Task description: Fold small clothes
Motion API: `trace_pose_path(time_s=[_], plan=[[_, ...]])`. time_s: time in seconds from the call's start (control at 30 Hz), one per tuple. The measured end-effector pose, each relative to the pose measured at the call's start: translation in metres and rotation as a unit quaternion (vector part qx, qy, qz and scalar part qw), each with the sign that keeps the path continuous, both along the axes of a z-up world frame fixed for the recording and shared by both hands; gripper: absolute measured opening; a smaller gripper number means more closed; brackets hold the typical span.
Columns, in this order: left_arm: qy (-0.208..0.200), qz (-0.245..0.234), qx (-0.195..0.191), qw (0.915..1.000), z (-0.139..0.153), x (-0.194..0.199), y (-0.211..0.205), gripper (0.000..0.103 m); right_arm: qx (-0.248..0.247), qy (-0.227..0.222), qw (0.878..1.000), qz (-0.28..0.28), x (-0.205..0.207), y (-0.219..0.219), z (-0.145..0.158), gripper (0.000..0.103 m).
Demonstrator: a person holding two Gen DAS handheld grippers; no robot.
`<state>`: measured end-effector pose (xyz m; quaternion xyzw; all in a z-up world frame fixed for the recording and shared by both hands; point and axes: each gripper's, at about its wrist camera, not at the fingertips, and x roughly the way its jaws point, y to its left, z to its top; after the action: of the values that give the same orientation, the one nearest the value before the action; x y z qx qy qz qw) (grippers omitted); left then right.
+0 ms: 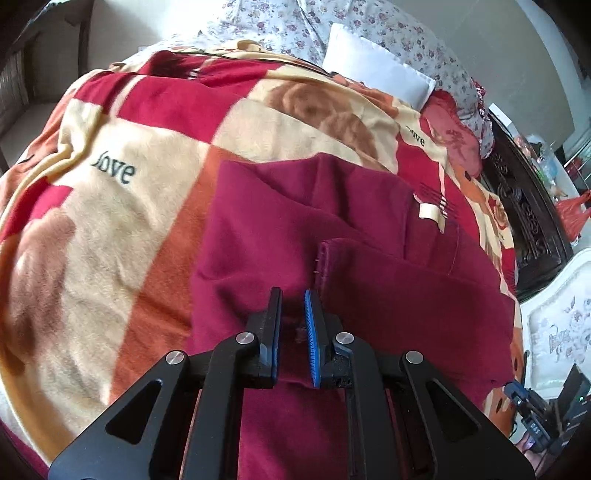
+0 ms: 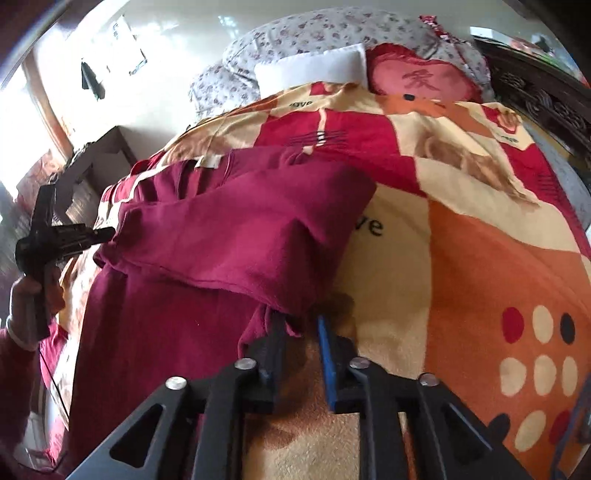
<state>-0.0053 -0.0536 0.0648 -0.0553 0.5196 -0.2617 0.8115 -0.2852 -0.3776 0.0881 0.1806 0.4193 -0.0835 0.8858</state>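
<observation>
A maroon garment (image 1: 314,229) lies on a patterned blanket on a bed; it also shows in the right wrist view (image 2: 236,229), with one part folded over the rest. My left gripper (image 1: 293,299) sits over the garment with a narrow gap between its jaws and cloth beneath them. It appears from the side in the right wrist view (image 2: 96,233), touching the folded edge. My right gripper (image 2: 303,321) is at the near corner of the folded part. Its jaws stand apart and cloth bunches at the left finger (image 2: 273,332).
The blanket (image 1: 110,221) of red, cream and orange covers the bed. A white pillow (image 1: 373,70) and a floral quilt (image 1: 295,22) lie at the head. A dark carved bedside unit (image 1: 524,221) stands to the right.
</observation>
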Motion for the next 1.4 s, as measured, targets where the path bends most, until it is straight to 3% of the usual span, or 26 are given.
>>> trace_pose_path(time_s=[0.07,0.2,0.37,0.5,0.8,0.87,0.9,0.93,1.07,1.23,1.3,1.4], plan=[[0.0,-0.002,0.009,1.0,-0.003,-0.001,-0.009,0.011,0.0,-0.005,1.0,-0.002,-0.003,0.001,0.002,0.023],[-0.012,-0.012,0.017,0.9997,-0.004,-0.005,-0.024,0.028,0.004,-0.012,1.0,-0.002,0.001,0.005,0.006,0.024],[-0.038,-0.018,0.039,0.9983,0.0,-0.007,-0.031,0.028,0.013,-0.013,1.0,-0.002,-0.001,0.002,0.002,0.024],[-0.032,-0.019,0.04,0.9985,-0.006,0.001,-0.037,0.039,0.029,-0.012,0.999,-0.009,0.0,-0.001,-0.003,0.024],[-0.044,-0.058,0.085,0.9937,-0.019,0.002,-0.057,0.04,0.037,-0.022,0.999,-0.008,-0.001,0.0,-0.003,0.025],[-0.051,-0.063,0.09,0.9927,-0.018,0.001,-0.059,0.032,0.038,-0.025,0.999,-0.013,-0.001,-0.002,-0.002,0.025],[-0.053,-0.062,0.092,0.9924,-0.018,0.0,-0.058,0.02,0.039,-0.026,0.999,-0.016,-0.001,-0.003,-0.002,0.025],[-0.053,-0.059,0.09,0.9927,-0.015,0.001,-0.055,0.014,0.039,-0.027,0.999,-0.016,-0.001,-0.003,-0.002,0.025],[-0.052,-0.05,0.044,0.9964,0.009,0.002,-0.038,0.006,0.03,-0.029,0.999,-0.007,0.0,0.0,0.002,0.025],[-0.083,-0.016,0.019,0.9962,0.042,0.012,-0.008,0.005,0.023,-0.044,0.999,0.007,0.007,0.006,0.009,0.025],[-0.072,-0.005,0.024,0.9971,0.04,0.018,0.0,0.005,0.021,-0.051,0.998,0.015,0.013,0.009,0.011,0.025],[-0.035,-0.028,0.002,0.999,0.028,0.015,0.0,0.005,0.014,-0.045,0.999,0.022,0.022,0.015,0.012,0.025]])
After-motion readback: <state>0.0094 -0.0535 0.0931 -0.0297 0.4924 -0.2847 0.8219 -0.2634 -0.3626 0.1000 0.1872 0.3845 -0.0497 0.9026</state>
